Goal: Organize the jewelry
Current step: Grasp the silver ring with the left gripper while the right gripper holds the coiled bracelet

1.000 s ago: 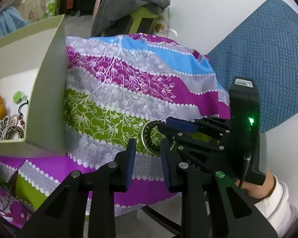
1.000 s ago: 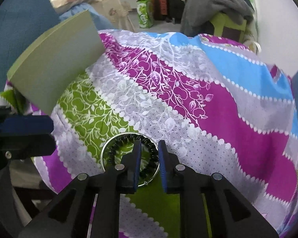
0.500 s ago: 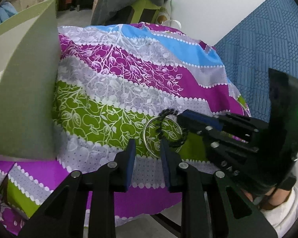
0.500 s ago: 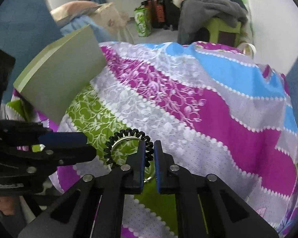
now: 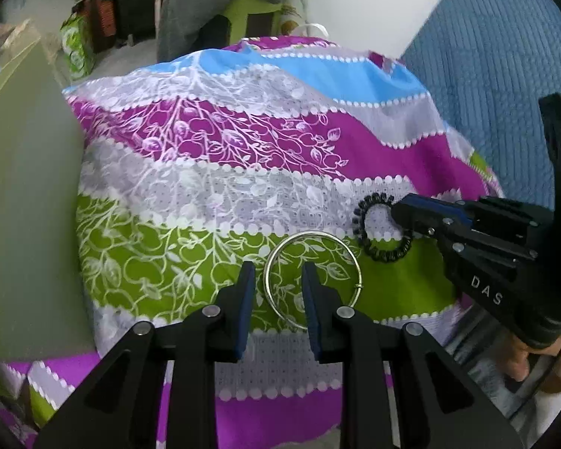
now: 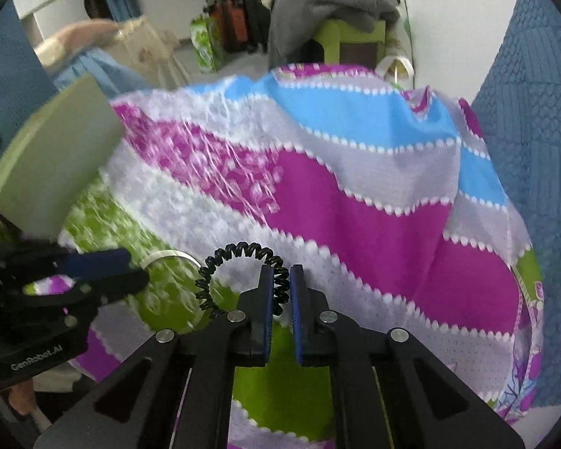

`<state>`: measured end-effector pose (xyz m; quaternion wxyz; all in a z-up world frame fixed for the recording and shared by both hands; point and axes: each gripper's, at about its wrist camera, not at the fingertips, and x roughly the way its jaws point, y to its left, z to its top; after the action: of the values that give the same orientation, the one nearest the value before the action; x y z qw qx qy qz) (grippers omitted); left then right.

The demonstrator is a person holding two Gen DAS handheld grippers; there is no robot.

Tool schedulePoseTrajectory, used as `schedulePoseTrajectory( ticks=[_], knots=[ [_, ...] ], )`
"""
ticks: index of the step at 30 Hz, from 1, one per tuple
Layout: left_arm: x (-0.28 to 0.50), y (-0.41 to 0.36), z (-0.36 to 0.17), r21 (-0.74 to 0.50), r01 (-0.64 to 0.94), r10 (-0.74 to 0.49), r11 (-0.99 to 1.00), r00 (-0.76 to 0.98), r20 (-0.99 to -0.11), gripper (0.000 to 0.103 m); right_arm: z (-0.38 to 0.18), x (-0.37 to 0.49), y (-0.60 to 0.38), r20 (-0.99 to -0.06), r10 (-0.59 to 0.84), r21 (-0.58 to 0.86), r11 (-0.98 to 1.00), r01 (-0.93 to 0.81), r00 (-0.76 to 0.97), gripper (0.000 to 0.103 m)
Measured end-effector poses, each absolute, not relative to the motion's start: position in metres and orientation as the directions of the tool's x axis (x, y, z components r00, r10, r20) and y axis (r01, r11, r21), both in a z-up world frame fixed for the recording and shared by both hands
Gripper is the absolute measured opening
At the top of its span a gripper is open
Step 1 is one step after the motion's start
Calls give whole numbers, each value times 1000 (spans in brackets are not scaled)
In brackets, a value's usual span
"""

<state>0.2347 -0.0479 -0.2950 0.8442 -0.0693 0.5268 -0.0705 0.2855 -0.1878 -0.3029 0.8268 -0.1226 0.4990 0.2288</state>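
A silver bangle (image 5: 312,280) lies flat on the green band of the patterned cloth (image 5: 243,157). My left gripper (image 5: 275,288) is open, its fingers either side of the bangle's left arc, just above it. My right gripper (image 6: 279,292) is shut on a black coiled band (image 6: 239,258) and holds it lifted off the cloth; it also shows in the left wrist view (image 5: 379,232), right of the bangle. The bangle shows blurred in the right wrist view (image 6: 168,256).
A pale green box (image 5: 26,205) stands at the left edge of the cloth, its outer wall facing me; it also shows in the right wrist view (image 6: 52,164). A blue quilted panel (image 5: 497,86) rises at the right. Clothes lie on a green chair (image 6: 340,11) behind.
My right gripper closed on the black coiled band and lifted it right, off the bangle. My left gripper moved right and forward, from the box side to the bangle.
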Motion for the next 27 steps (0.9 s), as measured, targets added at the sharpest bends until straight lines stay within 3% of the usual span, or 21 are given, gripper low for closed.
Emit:
schedulePoseTrajectory(
  ticks=[6,7,9,15,23,25,27],
  knots=[
    [239,-58,-300,-121,106,-155,987,437,-886,24,-310,288,-189,-899,227,15,871,-490,376,9],
    [239,-59,-301,-106,114,-146,988,439,-886,21,-311,289,-190,-901,234,27,871,-491,366,14],
    [238,-60,-302,-84,115,-127,990,442,-888,4,-311,289,-191,-901,258,56,867,-494,350,25],
    [239,-52,-301,-134,88,-159,987,430,-889,4,-312,288,-191,-902,261,65,870,-489,344,33],
    [227,-36,-286,-208,34,-201,978,449,-871,3,-317,285,-185,-904,202,-11,870,-493,377,30],
    [225,-32,-279,-217,24,-203,976,464,-862,3,-317,283,-181,-903,203,-20,862,-507,379,12],
    [225,-29,-273,-236,13,-214,972,471,-856,3,-316,281,-176,-901,186,-48,854,-518,391,8]
  ],
)
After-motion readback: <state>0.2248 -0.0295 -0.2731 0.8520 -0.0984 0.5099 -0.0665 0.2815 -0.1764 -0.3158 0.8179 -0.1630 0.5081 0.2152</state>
